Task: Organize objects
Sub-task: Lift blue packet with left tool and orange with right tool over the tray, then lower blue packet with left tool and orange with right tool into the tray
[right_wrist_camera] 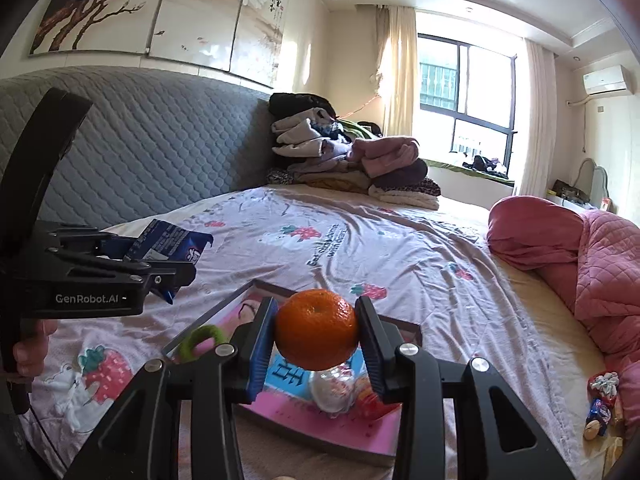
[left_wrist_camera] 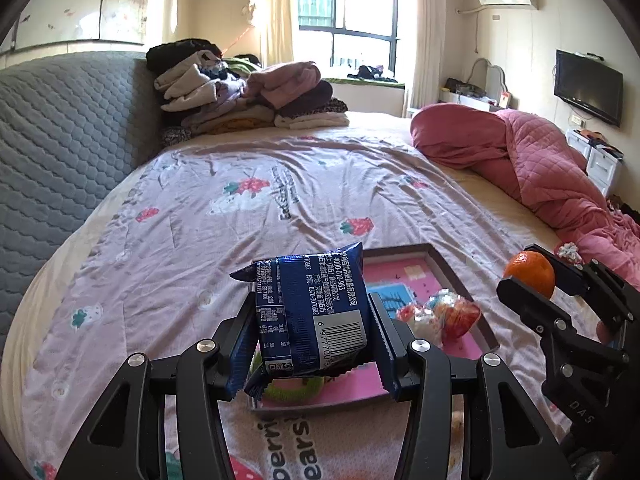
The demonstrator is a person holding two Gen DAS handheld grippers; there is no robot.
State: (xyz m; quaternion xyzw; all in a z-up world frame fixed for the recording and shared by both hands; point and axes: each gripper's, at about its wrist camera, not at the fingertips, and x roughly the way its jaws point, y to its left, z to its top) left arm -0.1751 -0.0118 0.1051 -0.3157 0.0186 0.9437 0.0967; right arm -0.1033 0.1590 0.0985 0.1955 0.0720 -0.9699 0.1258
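My left gripper (left_wrist_camera: 316, 320) is shut on a dark blue snack packet (left_wrist_camera: 316, 316) with white print and a barcode, held above the near end of a pink tray (left_wrist_camera: 460, 276). Seen from the right wrist, the same packet (right_wrist_camera: 168, 246) juts out of the left gripper (right_wrist_camera: 176, 276) at the left. An orange (right_wrist_camera: 316, 330) sits clamped in my right gripper (right_wrist_camera: 318, 338), above the tray (right_wrist_camera: 320, 432). From the left wrist that orange (left_wrist_camera: 530, 272) and the right gripper (left_wrist_camera: 532, 276) appear at the right edge. In the tray lie a clear wrapped sweet bag (left_wrist_camera: 438, 316) and a green ring (right_wrist_camera: 200, 340).
The tray rests on a bed with a strawberry-print sheet (left_wrist_camera: 240, 216). A grey quilted headboard (right_wrist_camera: 140, 152) stands at the left, a clothes pile (right_wrist_camera: 348, 160) at the far end and a pink quilt (right_wrist_camera: 580, 260) on the right. Small wrapped items (right_wrist_camera: 600, 404) lie by the quilt.
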